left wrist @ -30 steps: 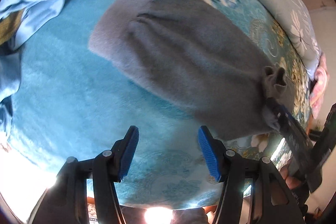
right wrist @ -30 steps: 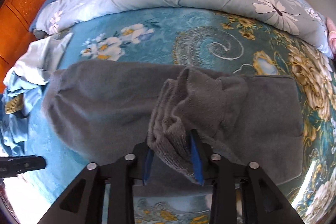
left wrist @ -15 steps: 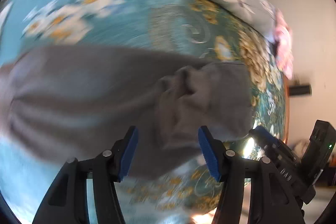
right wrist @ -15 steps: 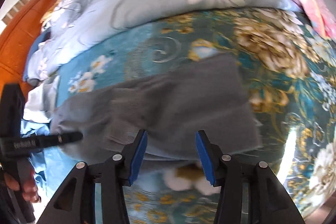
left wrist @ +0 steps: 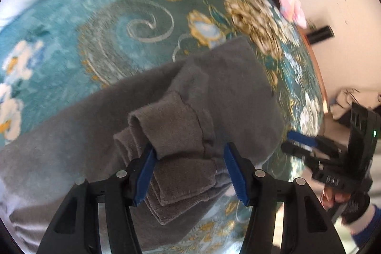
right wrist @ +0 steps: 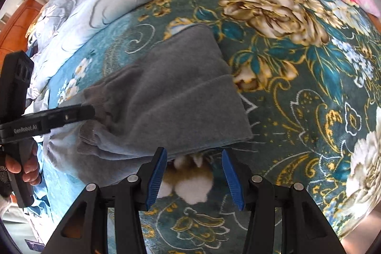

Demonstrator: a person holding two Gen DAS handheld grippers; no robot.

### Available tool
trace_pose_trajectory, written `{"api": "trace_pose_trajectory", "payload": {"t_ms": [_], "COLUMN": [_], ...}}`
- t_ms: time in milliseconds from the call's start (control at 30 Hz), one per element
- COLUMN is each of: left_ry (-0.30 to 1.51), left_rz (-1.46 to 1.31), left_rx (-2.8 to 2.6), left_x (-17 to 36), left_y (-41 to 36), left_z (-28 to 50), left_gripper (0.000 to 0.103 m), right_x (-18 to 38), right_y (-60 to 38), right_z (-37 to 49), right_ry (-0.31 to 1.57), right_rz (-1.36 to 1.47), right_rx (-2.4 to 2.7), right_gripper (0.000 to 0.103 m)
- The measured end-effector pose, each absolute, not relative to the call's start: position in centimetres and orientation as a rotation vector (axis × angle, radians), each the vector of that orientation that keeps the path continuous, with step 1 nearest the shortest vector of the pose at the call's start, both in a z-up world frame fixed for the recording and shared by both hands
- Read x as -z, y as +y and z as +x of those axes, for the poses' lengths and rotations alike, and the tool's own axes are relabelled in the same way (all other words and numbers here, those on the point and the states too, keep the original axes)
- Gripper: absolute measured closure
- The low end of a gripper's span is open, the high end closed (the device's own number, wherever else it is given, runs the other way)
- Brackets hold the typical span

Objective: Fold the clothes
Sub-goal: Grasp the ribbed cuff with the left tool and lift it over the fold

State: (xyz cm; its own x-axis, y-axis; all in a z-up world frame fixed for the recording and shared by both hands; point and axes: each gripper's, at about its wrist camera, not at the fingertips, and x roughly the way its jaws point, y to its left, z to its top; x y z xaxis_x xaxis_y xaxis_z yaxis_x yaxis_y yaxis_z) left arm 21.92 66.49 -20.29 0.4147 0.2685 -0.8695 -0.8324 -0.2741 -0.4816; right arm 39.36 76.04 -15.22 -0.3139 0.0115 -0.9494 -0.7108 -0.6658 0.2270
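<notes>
We see the grey garment (right wrist: 176, 97) lying partly folded on the floral bedspread (right wrist: 297, 77). Our left tool (left wrist: 189, 168) stands apart around the garment's bunched ribbed cuff (left wrist: 166, 125). Our right tool (right wrist: 194, 176) stands apart, empty, just off the garment's near edge.

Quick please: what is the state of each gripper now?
Left gripper: open, straddling the grey fleece garment's folded cuff.
Right gripper: open, holding nothing.
</notes>
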Motion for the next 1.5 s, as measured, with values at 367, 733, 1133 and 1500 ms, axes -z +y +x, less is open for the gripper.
{"api": "trace_pose_trajectory", "payload": {"t_ms": [367, 733, 1133, 1500], "left_ry": [0.408, 0.189, 0.135, 0.001], "left_rz": [-1.568, -1.649, -1.771, -1.990], "left_rx": [-1.199, -1.349, -1.356, -1.288], "left_x": [20.5, 18.4, 19.4, 23.5], "left_y": [65.3, 59.8, 58.1, 56.6], "left_z": [19.1, 17.1, 17.6, 18.9], "left_gripper": [0.094, 0.099, 0.062, 0.044], "right_x": [15.9, 16.6, 16.9, 16.9], "right_y": [77.5, 76.3, 75.8, 75.5], "right_z": [40.9, 40.9, 40.7, 40.9], "right_ry": [0.967, 1.003, 1.011, 1.018], "right_rz": [-1.426, -1.446, -1.450, -1.451], "right_rx": [-1.973, -1.965, -1.974, -1.982], "right_gripper": [0.051, 0.050, 0.050, 0.049]}}
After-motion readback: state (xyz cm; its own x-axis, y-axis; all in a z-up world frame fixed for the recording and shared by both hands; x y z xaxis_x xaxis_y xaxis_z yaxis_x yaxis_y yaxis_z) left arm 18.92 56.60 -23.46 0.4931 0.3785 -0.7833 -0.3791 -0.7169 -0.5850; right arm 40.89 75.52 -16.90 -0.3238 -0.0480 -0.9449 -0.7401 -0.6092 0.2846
